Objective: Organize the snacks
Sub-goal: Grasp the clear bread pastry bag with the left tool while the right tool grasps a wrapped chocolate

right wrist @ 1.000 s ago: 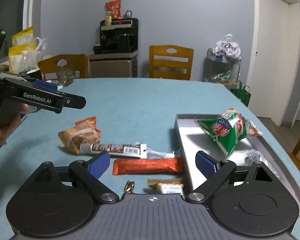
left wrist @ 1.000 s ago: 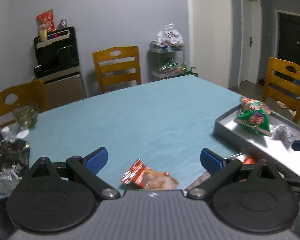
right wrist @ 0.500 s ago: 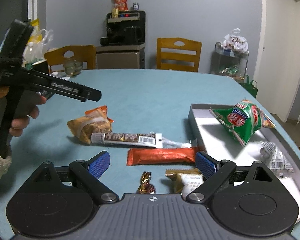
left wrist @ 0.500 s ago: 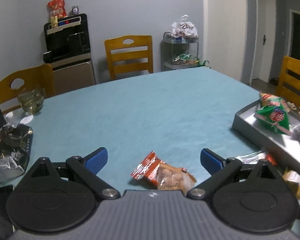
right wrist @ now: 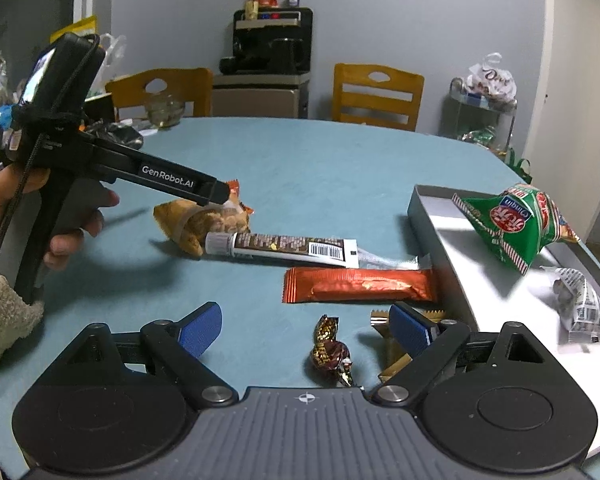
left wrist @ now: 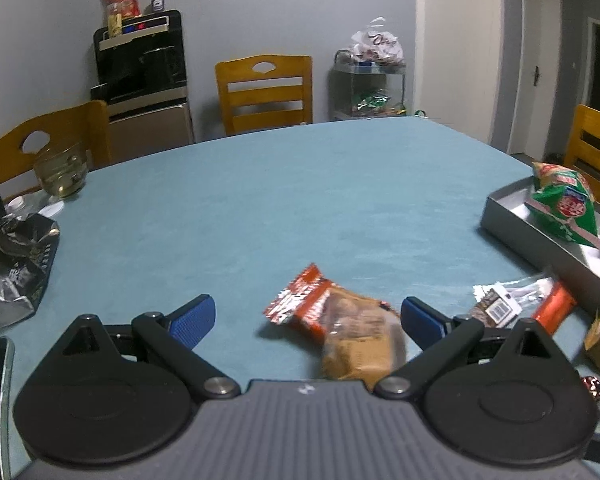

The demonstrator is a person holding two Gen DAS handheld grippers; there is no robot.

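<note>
Teal table (left wrist: 300, 200); crumpled orange-brown snack packet (left wrist: 340, 332)

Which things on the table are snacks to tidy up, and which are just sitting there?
For the job: tray, green bag, cracker pack, chocolate tube, orange bar, wrapped candy.

Just lying about: glass bowl, crumpled black bag, chairs.
</note>
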